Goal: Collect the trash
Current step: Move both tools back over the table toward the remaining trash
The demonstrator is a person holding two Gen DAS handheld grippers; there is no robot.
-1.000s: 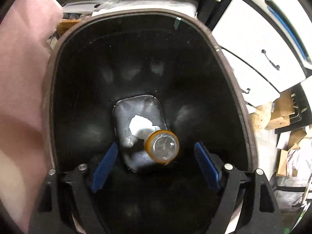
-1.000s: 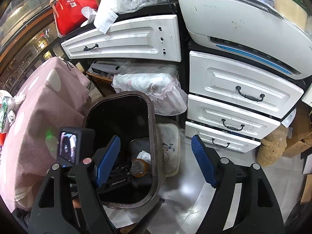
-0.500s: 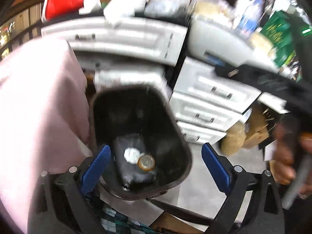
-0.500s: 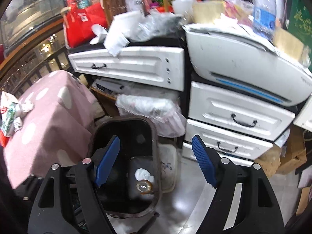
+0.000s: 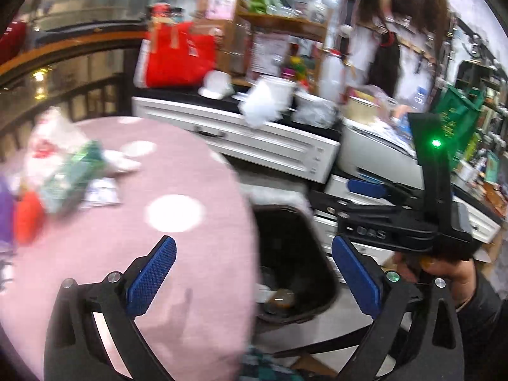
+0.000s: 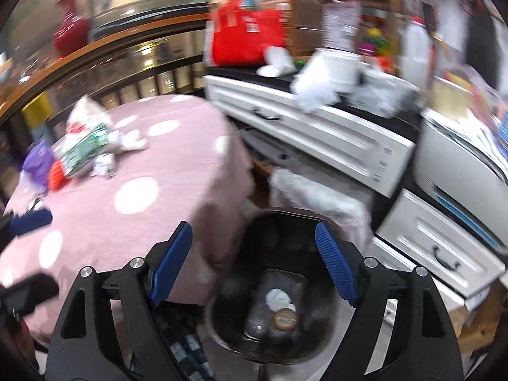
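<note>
Trash bin: a black bin (image 6: 279, 289) stands on the floor between the pink spotted desk (image 6: 133, 197) and the white drawers (image 6: 320, 136).
Bin contents: a clear bottle with an orange cap (image 6: 286, 318) lies at the bottom, touching a crumpled white paper (image 6: 278, 297).
Desk trash: a green and white wrapper (image 6: 87, 149), a purple wrapper (image 6: 38, 162), a red item (image 6: 56, 176) and small white scraps (image 6: 104, 165) lie together at the far left of the desk, well apart from the bin.
Left hand-held gripper (image 5: 254, 281): released, blue pads wide apart and holding nothing, over the desk edge and the bin (image 5: 295, 254).
Right hand-held gripper (image 6: 254, 265): released, nothing between its pads, above the bin's mouth.
Left view only: the right hand-held gripper (image 5: 397, 219) seen side-on with a green light, and the hand (image 5: 444, 273) holding it; the bin's bottom is partly hidden by the desk (image 5: 133, 222), though the bottle (image 5: 279, 300) shows.
Right view only: the bin's whole bottom, plus lower drawers (image 6: 438, 250) at right.
Shared: the desk trash (image 5: 70, 174) is blurred in both views.
</note>
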